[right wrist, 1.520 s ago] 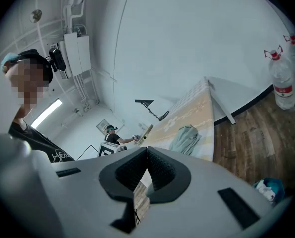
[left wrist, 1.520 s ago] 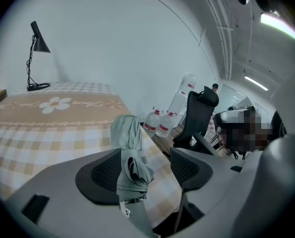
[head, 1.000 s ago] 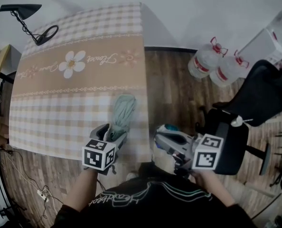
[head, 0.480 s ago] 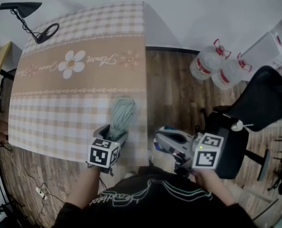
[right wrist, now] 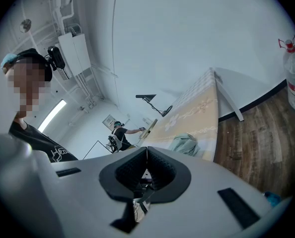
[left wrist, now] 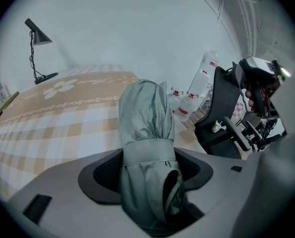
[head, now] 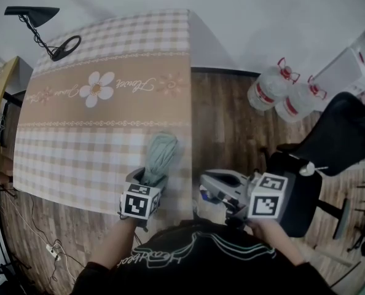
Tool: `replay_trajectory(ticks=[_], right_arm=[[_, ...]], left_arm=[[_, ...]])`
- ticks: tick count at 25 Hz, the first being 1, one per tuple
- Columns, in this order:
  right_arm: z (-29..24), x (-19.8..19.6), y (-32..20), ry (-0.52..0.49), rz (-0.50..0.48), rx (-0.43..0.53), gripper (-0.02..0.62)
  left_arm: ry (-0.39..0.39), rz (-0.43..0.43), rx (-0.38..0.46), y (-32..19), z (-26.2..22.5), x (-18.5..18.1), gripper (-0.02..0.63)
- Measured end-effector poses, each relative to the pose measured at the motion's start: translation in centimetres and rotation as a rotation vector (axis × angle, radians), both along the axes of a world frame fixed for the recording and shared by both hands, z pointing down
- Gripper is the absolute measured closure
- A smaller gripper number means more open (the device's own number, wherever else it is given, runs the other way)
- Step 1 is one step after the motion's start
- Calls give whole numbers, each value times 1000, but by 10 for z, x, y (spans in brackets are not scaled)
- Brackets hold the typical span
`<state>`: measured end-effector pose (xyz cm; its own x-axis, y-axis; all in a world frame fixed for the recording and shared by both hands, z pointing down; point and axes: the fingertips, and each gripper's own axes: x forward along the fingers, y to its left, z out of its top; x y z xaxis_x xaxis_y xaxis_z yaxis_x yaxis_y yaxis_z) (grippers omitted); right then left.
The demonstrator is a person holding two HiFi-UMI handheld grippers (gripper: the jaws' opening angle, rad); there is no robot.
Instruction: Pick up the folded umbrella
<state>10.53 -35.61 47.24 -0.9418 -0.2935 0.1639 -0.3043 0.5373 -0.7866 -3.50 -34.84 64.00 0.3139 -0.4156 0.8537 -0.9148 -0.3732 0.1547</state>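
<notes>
- Left gripper (left wrist: 147, 170): we read jaws clamped on folded umbrella (left wrist: 145, 128), at strap-wrapped section.
- Umbrella extends forward from jaws over near right corner of checked table (head: 78, 134). We cannot tell if it touches cloth.
- Right gripper (right wrist: 146, 166): we read jaws pressed together, nothing between. Held beside table, above wood floor (head: 225, 121).

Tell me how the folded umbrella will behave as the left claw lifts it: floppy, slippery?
Probably soft outside: the umbrella shows loose grey fabric bunched above its strap, so the left claw may be squeezing cloth more than core. It likely won't droop much, since it juts straight out from the claw. The smooth fabric might slip a little.
</notes>
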Motion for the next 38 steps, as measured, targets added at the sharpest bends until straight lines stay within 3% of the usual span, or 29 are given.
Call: replay_trajectory(ticks=[19, 29, 38], right_arm=[[-14, -25, 31, -5, 21, -4, 583], [-8, -22, 54, 29, 86, -18, 583], [-20, -49, 89, 43, 90, 13, 583]], left_arm=[[61, -1, -48, -2, -4, -1, 351], [212, -30, -107, 18, -21, -1, 354], [333, 4, -41, 60, -75, -18, 354]])
